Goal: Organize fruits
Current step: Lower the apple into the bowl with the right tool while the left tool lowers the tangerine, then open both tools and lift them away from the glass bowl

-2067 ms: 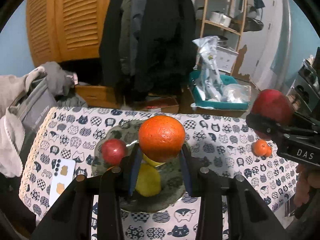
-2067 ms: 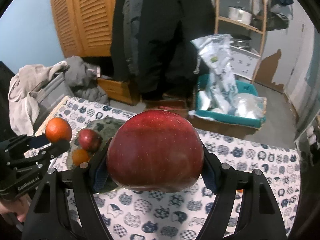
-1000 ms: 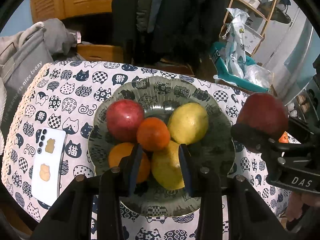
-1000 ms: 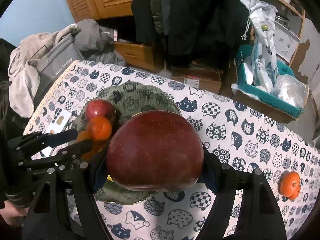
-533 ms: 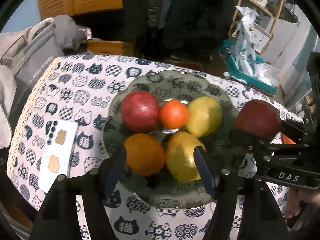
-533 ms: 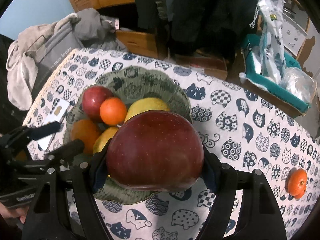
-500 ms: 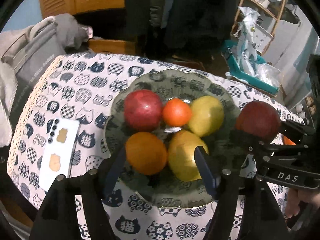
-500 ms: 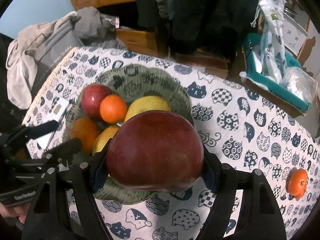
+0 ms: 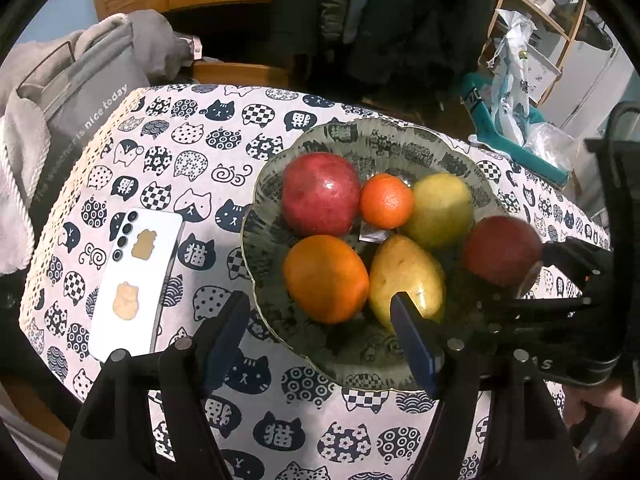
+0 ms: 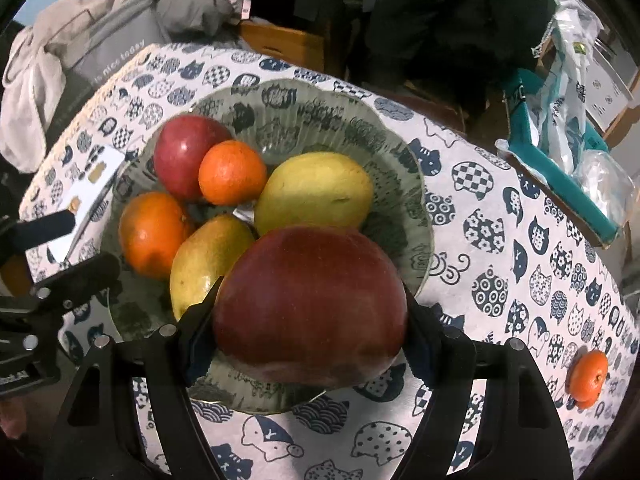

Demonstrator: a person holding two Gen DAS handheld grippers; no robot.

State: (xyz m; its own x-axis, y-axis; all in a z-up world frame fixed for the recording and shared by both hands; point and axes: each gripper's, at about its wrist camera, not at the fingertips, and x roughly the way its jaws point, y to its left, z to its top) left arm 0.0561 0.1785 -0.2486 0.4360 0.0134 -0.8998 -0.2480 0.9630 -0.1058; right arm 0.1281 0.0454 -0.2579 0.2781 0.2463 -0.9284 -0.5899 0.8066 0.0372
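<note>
A green glass plate (image 9: 360,128) on the cat-print cloth holds a red apple (image 9: 320,192), a small mandarin (image 9: 386,200), an orange (image 9: 326,278) and two yellow-green mangoes (image 9: 440,208). My left gripper (image 9: 318,304) hangs open over the plate's near rim with nothing between its fingers. My right gripper (image 10: 308,300) is shut on a large dark-red apple (image 10: 310,304), held low over the near right side of the plate (image 10: 304,92), beside the mangoes. In the left wrist view that apple (image 9: 502,250) shows at the plate's right edge. Another mandarin (image 10: 588,372) lies alone on the cloth at far right.
A white phone (image 9: 136,280) lies on the cloth left of the plate. A grey bag (image 9: 80,112) and clothes sit beyond the table's left edge. A teal tray (image 10: 560,176) with plastic bags stands on the floor behind, right. Dark coats hang at the back.
My left gripper's jaws have spread wide, leaving the small mandarin on the plate, and it has shifted toward the plate's near left. My right gripper has sunk closer to the plate with the apple.
</note>
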